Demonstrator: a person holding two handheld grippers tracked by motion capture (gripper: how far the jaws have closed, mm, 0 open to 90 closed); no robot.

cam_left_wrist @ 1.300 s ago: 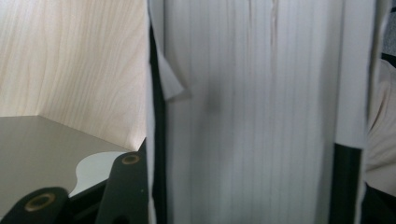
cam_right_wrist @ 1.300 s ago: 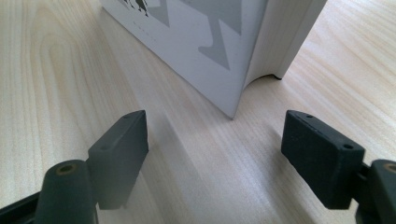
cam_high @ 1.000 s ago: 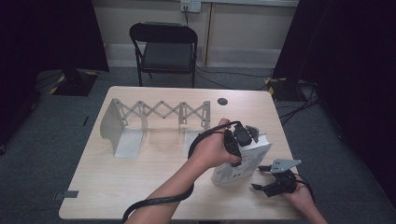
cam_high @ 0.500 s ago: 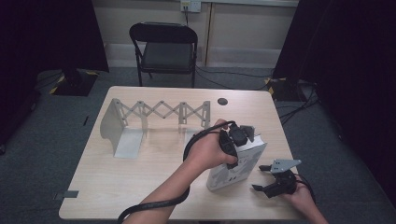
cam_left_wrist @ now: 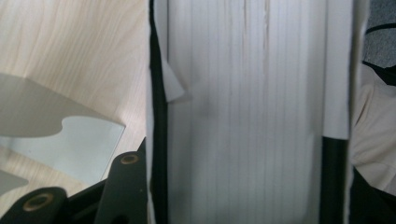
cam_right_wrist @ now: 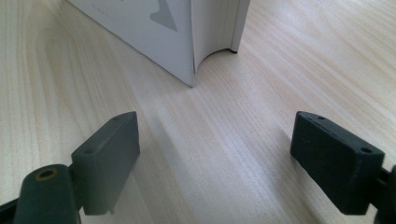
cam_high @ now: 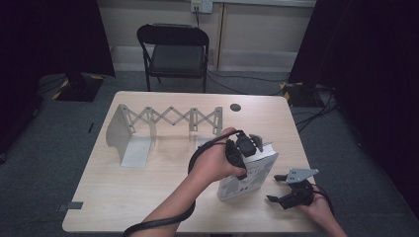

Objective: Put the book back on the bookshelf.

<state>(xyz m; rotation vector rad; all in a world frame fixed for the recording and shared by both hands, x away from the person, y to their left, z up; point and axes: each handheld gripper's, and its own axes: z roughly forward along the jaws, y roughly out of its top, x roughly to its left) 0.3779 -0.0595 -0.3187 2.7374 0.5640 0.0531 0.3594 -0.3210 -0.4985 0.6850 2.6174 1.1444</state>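
Your left gripper [cam_high: 249, 147] is gripping a thick white book [cam_high: 247, 175] from above – the book is standing on its lower edge on the front right part of the wooden table [cam_high: 148, 192], leaning a little, with its cover facing you. In the left gripper view the page block [cam_left_wrist: 243, 112] is running up between the two black jaws, which are pressing against the covers on either side; the jaws have just been easing apart slightly, yet the book is sitting between them and the pads are resting against it. Your left hand [cam_high: 215, 163] is wrapping the gripper body just left of the book's top edge, and the cable [cam_high: 163, 224] is trailing back along your forearm. Your right gripper [cam_high: 280, 190] is resting low over the table just to the right of the book, apart from it – its jaws are standing wide apart with nothing between them. In the right gripper view the book's lower corner [cam_right_wrist: 191, 51] is lying ahead of the jaws and slightly to their left, with bare tabletop between. Behind the book, the grey expanding book rack [cam_high: 163, 123] is standing across the middle of the table, well apart from your right gripper.
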